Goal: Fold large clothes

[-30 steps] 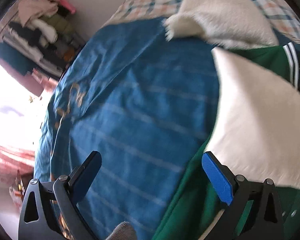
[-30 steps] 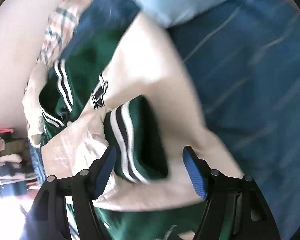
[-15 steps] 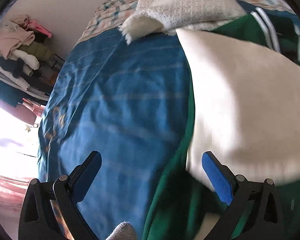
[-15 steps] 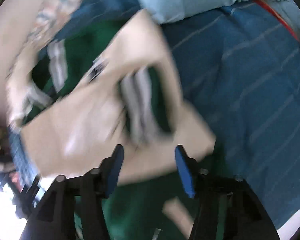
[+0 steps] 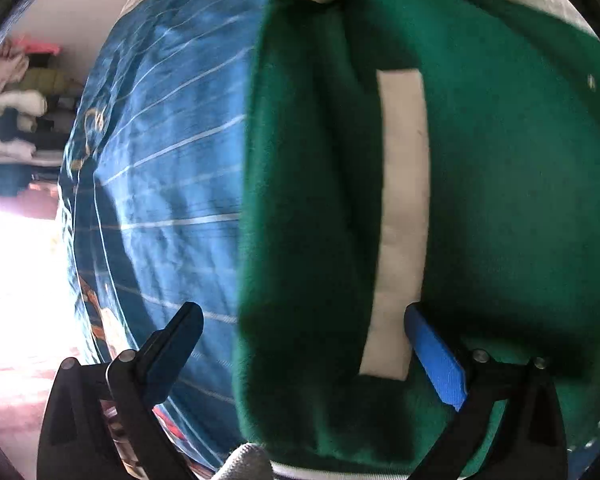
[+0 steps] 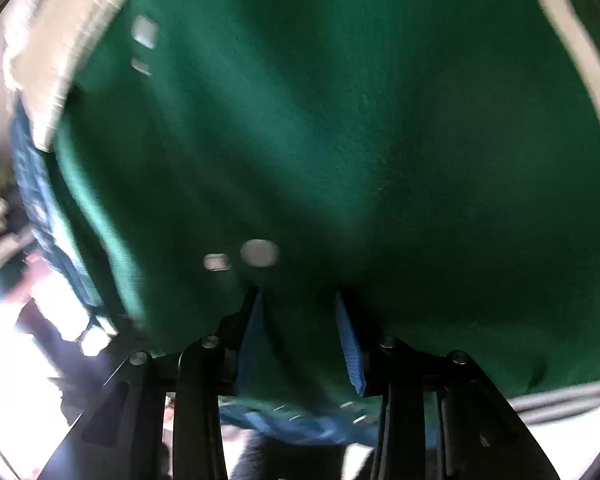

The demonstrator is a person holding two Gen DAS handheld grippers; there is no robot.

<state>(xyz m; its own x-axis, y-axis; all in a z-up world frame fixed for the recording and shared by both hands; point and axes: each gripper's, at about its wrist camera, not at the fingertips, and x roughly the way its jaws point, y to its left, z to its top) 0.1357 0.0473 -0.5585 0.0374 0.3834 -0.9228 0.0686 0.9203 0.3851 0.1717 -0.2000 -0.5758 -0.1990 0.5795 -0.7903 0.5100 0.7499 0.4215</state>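
A large green jacket (image 5: 500, 184) with cream sleeves and a cream pocket strip (image 5: 400, 200) lies on a blue striped bedspread (image 5: 168, 152). My left gripper (image 5: 300, 344) is open wide, low over the jacket's left edge, with the green hem between its fingers. In the right wrist view the green jacket (image 6: 340, 140) fills the frame, with metal snaps (image 6: 260, 253) showing. My right gripper (image 6: 298, 332) is partly closed, its blue pads on either side of a fold of the green fabric near the hem.
The bed's left edge (image 5: 80, 240) drops to a bright floor. Stacked clothes on shelves (image 5: 16, 112) stand at the far left by a white wall. A cream sleeve (image 6: 60, 48) lies at the jacket's upper left.
Both grippers have dropped down close to the jacket's bottom hem. The right gripper has narrowed from wide open onto a fold of green fabric. The left stays wide open.
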